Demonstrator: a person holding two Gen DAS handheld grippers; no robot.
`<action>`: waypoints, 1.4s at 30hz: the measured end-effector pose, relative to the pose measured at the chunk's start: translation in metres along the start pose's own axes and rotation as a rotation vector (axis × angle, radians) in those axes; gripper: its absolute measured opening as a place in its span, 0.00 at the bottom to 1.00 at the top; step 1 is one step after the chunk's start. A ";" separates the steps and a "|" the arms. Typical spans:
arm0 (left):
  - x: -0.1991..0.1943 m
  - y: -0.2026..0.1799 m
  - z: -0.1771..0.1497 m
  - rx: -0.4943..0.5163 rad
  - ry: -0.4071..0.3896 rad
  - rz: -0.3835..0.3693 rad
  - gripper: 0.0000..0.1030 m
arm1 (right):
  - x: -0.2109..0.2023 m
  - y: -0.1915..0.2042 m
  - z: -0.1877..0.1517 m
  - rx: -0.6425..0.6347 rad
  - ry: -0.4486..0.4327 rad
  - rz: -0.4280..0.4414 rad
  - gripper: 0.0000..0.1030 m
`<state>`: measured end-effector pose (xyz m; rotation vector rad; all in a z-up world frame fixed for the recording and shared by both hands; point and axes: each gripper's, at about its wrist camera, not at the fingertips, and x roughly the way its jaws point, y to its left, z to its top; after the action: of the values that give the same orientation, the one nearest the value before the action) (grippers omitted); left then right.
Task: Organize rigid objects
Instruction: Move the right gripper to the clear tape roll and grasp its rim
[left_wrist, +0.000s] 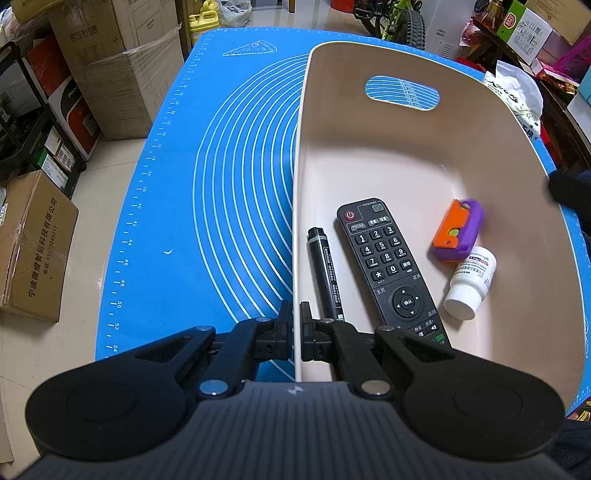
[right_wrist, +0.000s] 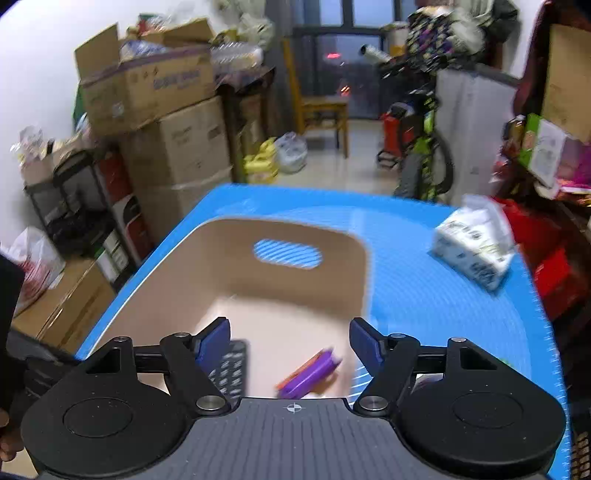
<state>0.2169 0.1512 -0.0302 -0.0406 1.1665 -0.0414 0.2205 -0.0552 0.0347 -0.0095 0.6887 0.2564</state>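
A beige bin with a handle slot stands on a blue mat. On its floor lie a black remote, a black marker, an orange and purple toy and a white bottle on its side. My left gripper is shut on the bin's left wall, one finger on each side of the rim. In the right wrist view my right gripper hangs open over the bin, nothing between its blue pads. Below it lie the toy and the remote.
A tissue pack lies on the mat right of the bin. Cardboard boxes and a black shelf stand on the floor to the left. A bicycle and a chair stand beyond the table. A dark blurred shape sits at the bin's right rim.
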 end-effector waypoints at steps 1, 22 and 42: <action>0.000 0.000 0.000 0.000 0.000 0.000 0.04 | -0.003 -0.007 0.001 0.002 -0.013 -0.018 0.76; -0.001 0.000 0.000 0.002 0.000 0.005 0.04 | 0.050 -0.113 -0.065 0.025 0.101 -0.242 0.71; -0.001 0.001 0.000 0.002 0.001 0.005 0.04 | 0.063 -0.125 -0.095 0.114 0.203 -0.235 0.68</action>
<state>0.2171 0.1523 -0.0294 -0.0365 1.1673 -0.0382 0.2370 -0.1708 -0.0883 -0.0074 0.8954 -0.0101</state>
